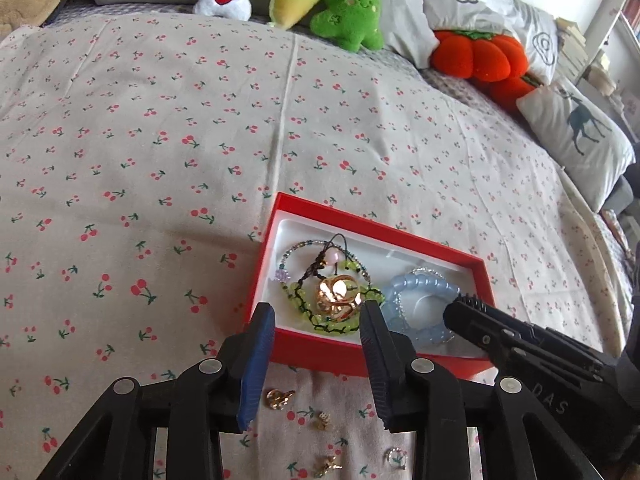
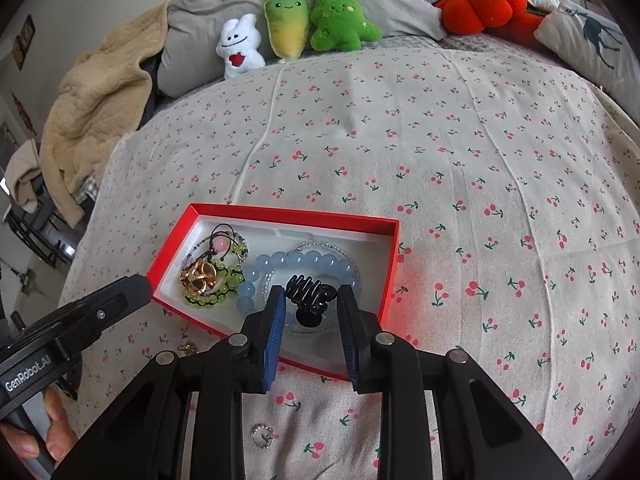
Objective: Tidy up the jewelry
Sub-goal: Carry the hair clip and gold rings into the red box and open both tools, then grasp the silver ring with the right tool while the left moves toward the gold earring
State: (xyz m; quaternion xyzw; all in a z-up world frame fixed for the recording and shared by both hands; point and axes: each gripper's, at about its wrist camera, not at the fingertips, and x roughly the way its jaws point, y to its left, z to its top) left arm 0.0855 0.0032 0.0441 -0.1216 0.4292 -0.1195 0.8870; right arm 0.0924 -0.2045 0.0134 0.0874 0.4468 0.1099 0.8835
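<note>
A red box with a white lining (image 1: 384, 229) (image 2: 296, 216) lies on the bed. Inside are a gold hair clip (image 1: 336, 294) (image 2: 199, 277) on a green bead bracelet (image 1: 298, 304) (image 2: 208, 300), a blue bead bracelet (image 1: 416, 284) (image 2: 296, 260) and a black claw clip (image 2: 306, 294). My left gripper (image 1: 318, 314) is open over the box's near edge, in front of the gold clip. My right gripper (image 2: 312, 296) is open with the black claw clip between its fingers, resting in the box. Small gold pieces (image 1: 280, 398) (image 1: 322, 420) (image 1: 328, 466) and a silver ring (image 1: 394, 458) (image 2: 262, 436) lie on the sheet in front of the box.
The cherry-print sheet (image 1: 160, 140) (image 2: 480, 200) covers the bed. Plush toys (image 1: 348, 12) (image 2: 288, 28), an orange pumpkin cushion (image 1: 476, 56) (image 2: 480, 4) and pillows (image 1: 576, 136) line the far side. A beige blanket (image 2: 100, 92) hangs at the left.
</note>
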